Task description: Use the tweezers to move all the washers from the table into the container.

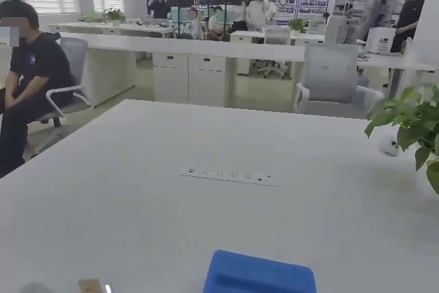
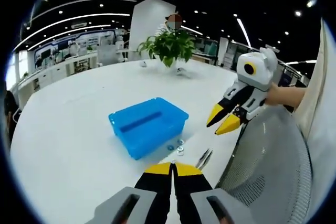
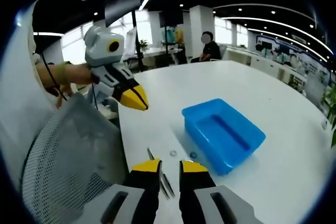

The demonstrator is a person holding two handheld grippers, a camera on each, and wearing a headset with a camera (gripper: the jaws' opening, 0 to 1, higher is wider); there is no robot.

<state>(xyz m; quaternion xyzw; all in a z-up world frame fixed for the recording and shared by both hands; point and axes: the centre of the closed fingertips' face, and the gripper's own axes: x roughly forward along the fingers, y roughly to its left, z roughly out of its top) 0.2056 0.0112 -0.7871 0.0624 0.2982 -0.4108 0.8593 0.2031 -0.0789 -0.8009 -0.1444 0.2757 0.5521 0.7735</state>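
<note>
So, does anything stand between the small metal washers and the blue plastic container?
Nothing visible does. The small metal washers lie on the bare white table beside the blue plastic container; the thin metal tweezers lie on their other side, away from it.

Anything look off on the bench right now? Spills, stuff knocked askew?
Nothing stands out. The blue container sits upright on the table and looks empty. The washers lie in a small cluster beside it, and the tweezers lie flat near the table's edge. No spill or damage visible.
</note>
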